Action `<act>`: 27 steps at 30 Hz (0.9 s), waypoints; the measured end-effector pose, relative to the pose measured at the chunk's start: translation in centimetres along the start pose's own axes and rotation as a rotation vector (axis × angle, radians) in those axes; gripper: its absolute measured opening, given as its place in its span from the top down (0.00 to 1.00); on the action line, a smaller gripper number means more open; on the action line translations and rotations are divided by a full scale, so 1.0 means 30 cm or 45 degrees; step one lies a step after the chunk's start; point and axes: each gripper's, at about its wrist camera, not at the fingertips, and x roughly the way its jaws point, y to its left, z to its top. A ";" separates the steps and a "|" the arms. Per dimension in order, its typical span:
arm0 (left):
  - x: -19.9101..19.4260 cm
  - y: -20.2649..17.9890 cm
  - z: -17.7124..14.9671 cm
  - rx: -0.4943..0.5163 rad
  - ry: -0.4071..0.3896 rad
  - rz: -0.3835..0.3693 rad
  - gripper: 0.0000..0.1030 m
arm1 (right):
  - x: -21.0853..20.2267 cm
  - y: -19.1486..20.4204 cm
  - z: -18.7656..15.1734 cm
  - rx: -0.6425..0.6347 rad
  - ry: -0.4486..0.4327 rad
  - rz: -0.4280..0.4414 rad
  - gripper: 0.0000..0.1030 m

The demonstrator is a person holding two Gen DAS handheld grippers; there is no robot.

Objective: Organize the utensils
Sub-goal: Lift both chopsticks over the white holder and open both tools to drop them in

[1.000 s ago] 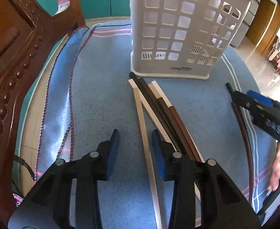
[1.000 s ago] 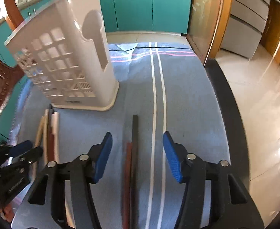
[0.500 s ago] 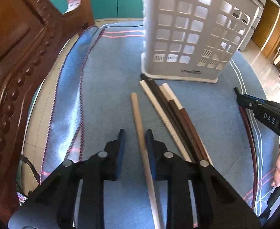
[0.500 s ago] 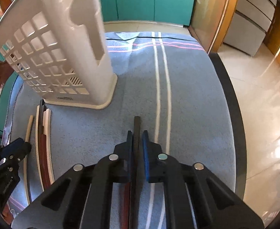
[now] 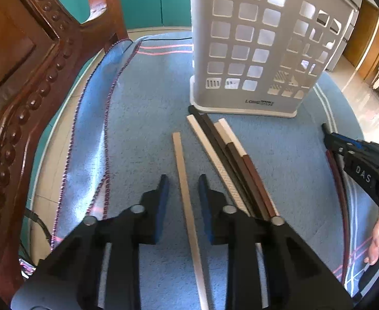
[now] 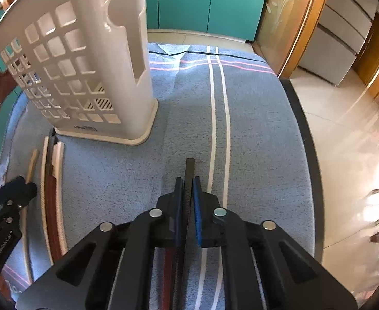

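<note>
- Far left of the left gripper (image 5: 181,180): carved wooden chair back (image 5: 21,90), standing at the edge of the blue cloth (image 5: 143,98).
- Left gripper: jaws closing, a pale beige chopstick (image 5: 183,170) lying between the blue pads; a gap shows on both sides, pads not pressing.
- Just right of it: a bundle of white and brown chopsticks (image 5: 228,155), tips near the base of the holder.
- Ahead of both grippers: white perforated utensil holder (image 5: 254,51), upright on the cloth.
- Right gripper (image 6: 188,180): jaws closing, pads clamped on a black chopstick (image 6: 190,165), tip sticking out forward; a reddish-brown chopstick (image 6: 167,266) lies under the fingers.
- Right of that: two white stripes (image 6: 219,118) in the cloth.
</note>
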 end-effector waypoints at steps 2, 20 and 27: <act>-0.006 0.002 -0.005 -0.006 -0.009 -0.011 0.92 | -0.004 -0.017 0.003 0.042 -0.009 0.070 0.93; -0.445 0.026 -0.028 -0.068 -0.462 -0.152 0.93 | -0.466 -0.081 -0.037 0.072 -0.450 0.393 0.93; -0.652 0.074 0.037 -0.117 -0.653 -0.216 0.93 | -0.658 -0.124 -0.025 0.082 -0.619 0.482 0.93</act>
